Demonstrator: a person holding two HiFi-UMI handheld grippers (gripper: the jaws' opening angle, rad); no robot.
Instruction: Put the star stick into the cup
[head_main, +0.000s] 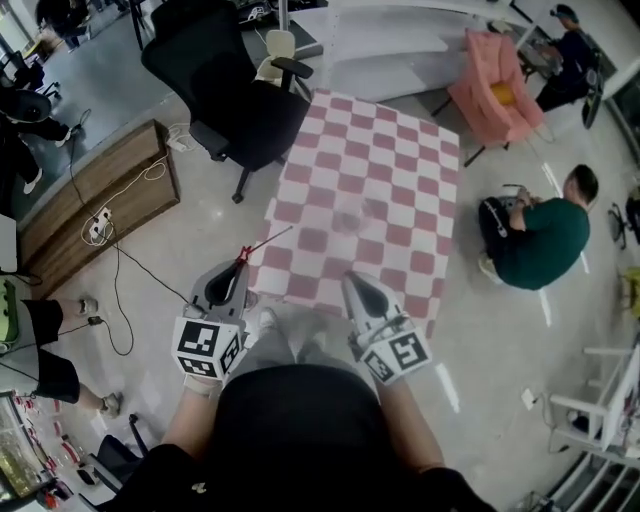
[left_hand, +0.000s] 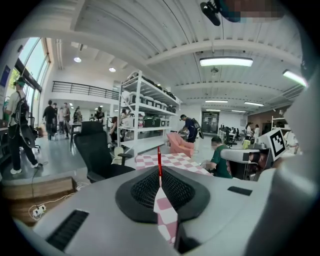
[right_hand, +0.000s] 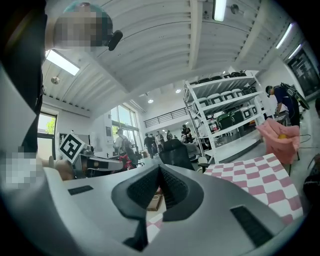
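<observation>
Your star stick (head_main: 268, 243) sits in your left gripper (head_main: 238, 268), whose fingers are closed on its near end. Its long axis runs straight on from the jaws, pointing ahead and to your right, with the thin far tip over the near left edge of the pink-and-white checkered table (head_main: 400, 180). In the left gripper view the stick (left_hand: 159, 161) rises red from between the dark pads (left_hand: 142, 189) in line with them, and no star shows there. From the right gripper view a small red shape (right_hand: 125, 161) sits at the left gripper's tip; it may be the star, but it is too small to be sure. Your right gripper (head_main: 352, 278) hangs just beside the left at the table's near edge, fingers closed with nothing in them. A faint grey smudge (head_main: 348, 215) on the cloth is too blurred to name. A black office chair (head_main: 225, 90) stands at the table's far left
</observation>
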